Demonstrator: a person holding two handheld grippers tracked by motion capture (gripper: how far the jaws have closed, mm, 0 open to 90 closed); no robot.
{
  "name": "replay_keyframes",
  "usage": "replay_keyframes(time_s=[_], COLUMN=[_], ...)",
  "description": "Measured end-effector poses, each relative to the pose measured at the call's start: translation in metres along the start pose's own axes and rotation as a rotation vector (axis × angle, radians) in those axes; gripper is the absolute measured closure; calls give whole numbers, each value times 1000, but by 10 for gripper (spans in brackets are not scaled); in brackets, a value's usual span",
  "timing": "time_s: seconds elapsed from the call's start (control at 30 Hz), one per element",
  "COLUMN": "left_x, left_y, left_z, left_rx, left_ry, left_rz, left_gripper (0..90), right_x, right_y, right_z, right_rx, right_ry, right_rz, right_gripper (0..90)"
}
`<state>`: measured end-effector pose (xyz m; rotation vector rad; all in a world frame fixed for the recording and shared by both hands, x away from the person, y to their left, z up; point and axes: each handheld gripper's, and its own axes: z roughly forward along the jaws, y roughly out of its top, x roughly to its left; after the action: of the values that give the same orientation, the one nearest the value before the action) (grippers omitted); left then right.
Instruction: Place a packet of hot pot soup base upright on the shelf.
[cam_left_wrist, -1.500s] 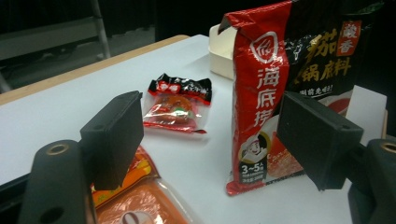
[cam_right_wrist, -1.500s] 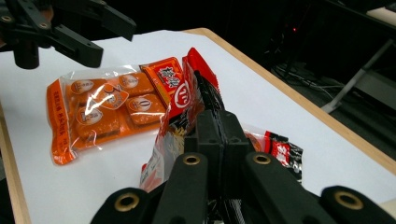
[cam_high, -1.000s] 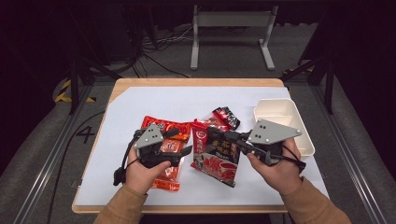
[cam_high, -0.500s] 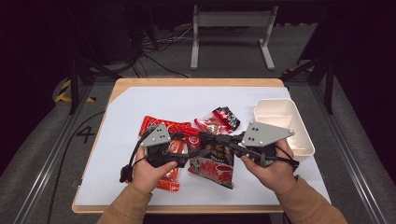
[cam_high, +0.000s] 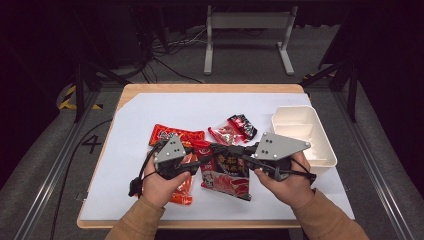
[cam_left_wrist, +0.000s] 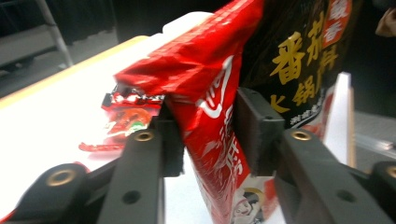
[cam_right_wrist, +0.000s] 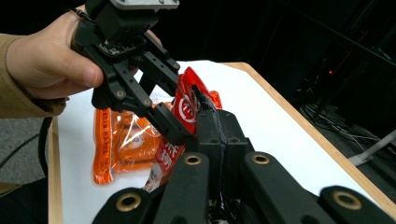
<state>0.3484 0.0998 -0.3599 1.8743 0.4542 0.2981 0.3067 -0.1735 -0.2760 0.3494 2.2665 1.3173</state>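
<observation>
The left gripper (cam_high: 200, 150) is pinching the upper left corner of the red and black sauce packet (cam_high: 226, 170); its jaws have just been closing, and in the left gripper view the pads (cam_left_wrist: 257, 126) are pressing on the red foil (cam_left_wrist: 210, 116) from both sides. The right gripper (cam_high: 235, 150) is clenched on the same top edge just beside it, with its jaws fully together on the packet's seam (cam_right_wrist: 194, 100) in the right gripper view. The two sets of jaws are meeting almost tip to tip over the packet's top, and the packet is hanging down from them toward the near edge of the table (cam_high: 200, 224), with its lower end resting on the white sheet (cam_high: 200, 110).

An orange snack bag (cam_high: 182, 187) is lying under the left hand (cam_high: 162, 182), partly beneath the packet. A flat red pouch (cam_high: 172, 134) is lying just behind the left gripper, and a small red and black wrapper (cam_high: 234, 129) is lying behind the packet toward the middle of the sheet. A white tray (cam_high: 300, 125) is sitting at the right edge of the table, just beyond the right hand (cam_high: 287, 182).
</observation>
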Motion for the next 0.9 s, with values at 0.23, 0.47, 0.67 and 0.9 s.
replay_keyframes(time_s=[0.23, 0.47, 0.67, 0.9], left_x=[-5, -9, -13, -14], left_y=[1, 3, 4, 6], left_z=[-3, -10, -13, -19], left_rx=[15, 1, -10, -47], left_ry=[46, 91, 142, 187], left_rz=[4, -12, 1, -20], left_gripper=[819, 859, 873, 874], right_x=[-1, -1, -1, -2], right_y=[-3, -4, -7, -21], right_z=[2, 2, 2, 2], right_rx=[0, 4, 7, -63], right_ry=[2, -18, -41, -117], right_rz=[8, 9, 34, 179], right_gripper=[896, 867, 745, 343])
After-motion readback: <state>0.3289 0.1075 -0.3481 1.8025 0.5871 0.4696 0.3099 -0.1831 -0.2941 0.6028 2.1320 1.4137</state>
